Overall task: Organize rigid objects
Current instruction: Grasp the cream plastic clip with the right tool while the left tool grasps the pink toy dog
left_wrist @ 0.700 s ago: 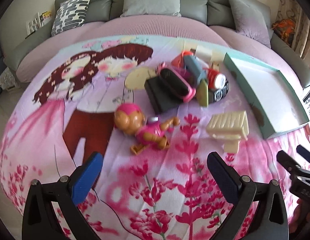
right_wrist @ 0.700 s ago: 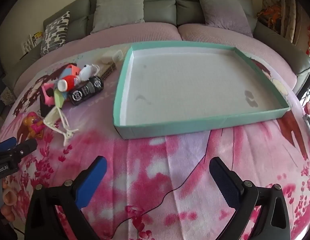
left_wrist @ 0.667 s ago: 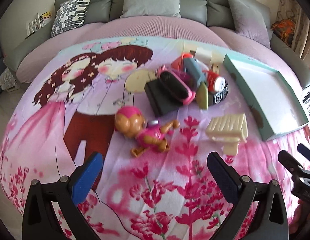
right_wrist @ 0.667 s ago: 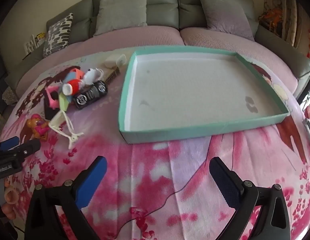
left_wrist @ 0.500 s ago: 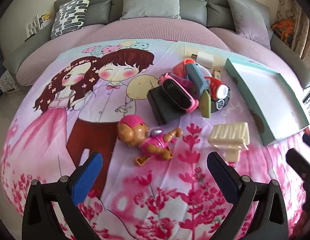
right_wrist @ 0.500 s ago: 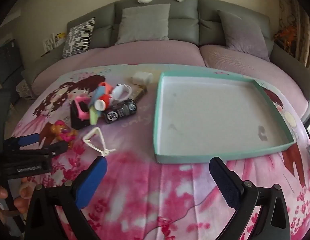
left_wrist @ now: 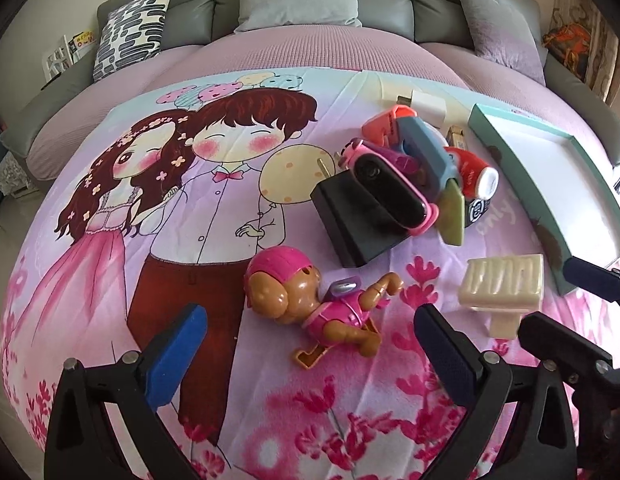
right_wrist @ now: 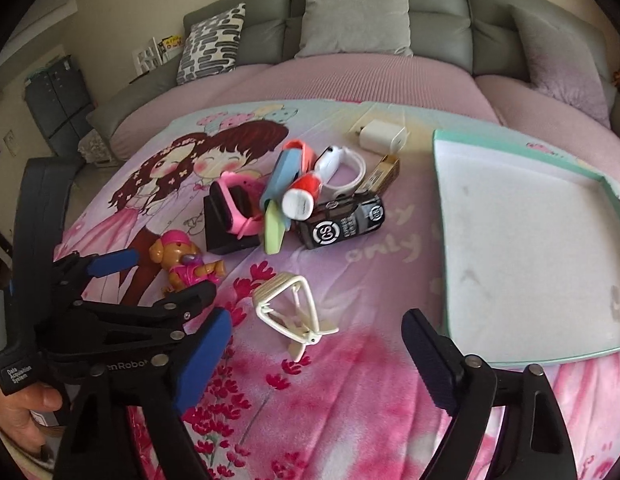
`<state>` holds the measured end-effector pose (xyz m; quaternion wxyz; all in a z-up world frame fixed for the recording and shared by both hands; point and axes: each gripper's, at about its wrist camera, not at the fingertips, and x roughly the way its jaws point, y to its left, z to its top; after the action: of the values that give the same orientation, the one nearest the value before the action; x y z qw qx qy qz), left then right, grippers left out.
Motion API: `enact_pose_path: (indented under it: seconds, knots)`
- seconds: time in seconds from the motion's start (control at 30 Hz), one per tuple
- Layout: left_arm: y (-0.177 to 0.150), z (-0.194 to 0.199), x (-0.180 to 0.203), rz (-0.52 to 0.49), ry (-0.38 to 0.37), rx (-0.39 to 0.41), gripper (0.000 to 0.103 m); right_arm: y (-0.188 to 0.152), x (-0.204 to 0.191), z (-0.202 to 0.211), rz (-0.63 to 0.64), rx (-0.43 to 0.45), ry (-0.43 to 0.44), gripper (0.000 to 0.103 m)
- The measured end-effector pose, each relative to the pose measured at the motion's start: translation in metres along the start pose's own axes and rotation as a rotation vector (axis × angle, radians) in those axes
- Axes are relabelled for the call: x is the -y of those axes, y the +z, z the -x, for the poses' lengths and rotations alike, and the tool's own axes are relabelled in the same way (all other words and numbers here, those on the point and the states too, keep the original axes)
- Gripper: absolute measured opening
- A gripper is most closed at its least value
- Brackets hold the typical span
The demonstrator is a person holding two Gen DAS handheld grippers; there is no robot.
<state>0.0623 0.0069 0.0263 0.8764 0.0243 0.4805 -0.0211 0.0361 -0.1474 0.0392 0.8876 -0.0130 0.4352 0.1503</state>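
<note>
both tools apart, empty – toy dog (left_wrist: 310,304) near left tool (left_wrist: 310,354), clip (right_wrist: 287,310) beside.

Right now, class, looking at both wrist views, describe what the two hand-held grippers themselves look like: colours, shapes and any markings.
Both are black plastic clamp-style tools with silver rivets and two long fingers tipped with blue pads. The left gripper shows white lettering in the right wrist view: "Data Acquisition System" on its handle, plus a partly hidden word beginning "Robot" on the body. A bare hand grips that handle. The right gripper looks the same; no cables show.
</note>
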Motion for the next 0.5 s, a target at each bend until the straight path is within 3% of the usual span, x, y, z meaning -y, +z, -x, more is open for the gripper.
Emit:
enact_pose_path:
  seconds: [0.3, 0.43, 0.5]
  knots:
    - [0.006, -0.014, 0.004, -0.047, 0.003, 0.007, 0.101, 0.002, 0.004, -0.023, -0.046, -0.075, 0.063, 0.074]
    - [0.008, -0.021, 0.007, -0.062, -0.007, -0.006, 0.088, 0.002, 0.003, -0.029, -0.043, -0.086, 0.068, 0.073]
    - [0.009, -0.022, 0.007, -0.06, -0.009, -0.002, 0.088, 0.003, 0.002, -0.031, -0.03, -0.085, 0.065, 0.073]
